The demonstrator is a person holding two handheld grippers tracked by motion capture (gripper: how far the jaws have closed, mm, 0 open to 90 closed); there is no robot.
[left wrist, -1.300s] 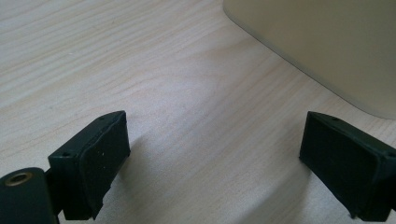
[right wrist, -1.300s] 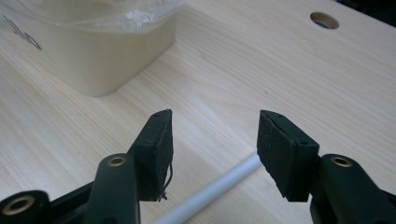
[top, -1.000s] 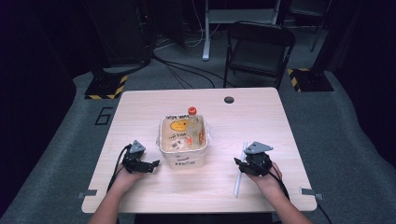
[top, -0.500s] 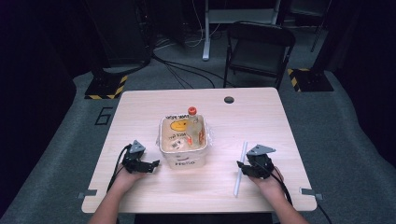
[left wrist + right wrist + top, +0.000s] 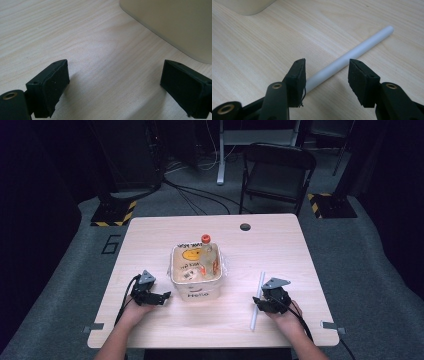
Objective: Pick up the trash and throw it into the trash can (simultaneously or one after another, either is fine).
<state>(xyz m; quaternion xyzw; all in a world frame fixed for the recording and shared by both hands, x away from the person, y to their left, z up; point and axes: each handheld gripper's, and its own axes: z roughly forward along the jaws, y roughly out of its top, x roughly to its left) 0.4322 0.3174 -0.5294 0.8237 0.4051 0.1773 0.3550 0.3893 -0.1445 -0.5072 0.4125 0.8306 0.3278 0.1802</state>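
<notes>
White rod (image 5: pixel 352 55), smooth, matte, cylindrical, flat on pale wood-grain table (image 5: pixel 280 250) near its right front corner, near end hidden between right gripper (image 5: pixel 327 75)'s half-open, unclamped jaws; left gripper (image 5: pixel 115 82) wide open, empty, beside cut-off cream tub (image 5: pixel 172 22).

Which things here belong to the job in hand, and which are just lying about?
In the job:
- white tube, lying on the table between the right gripper jaws, not yet clamped
- right gripper

Lying about:
- cream tub with a red-capped bottle inside
- left gripper, open over bare table
- black chair behind the table
</notes>
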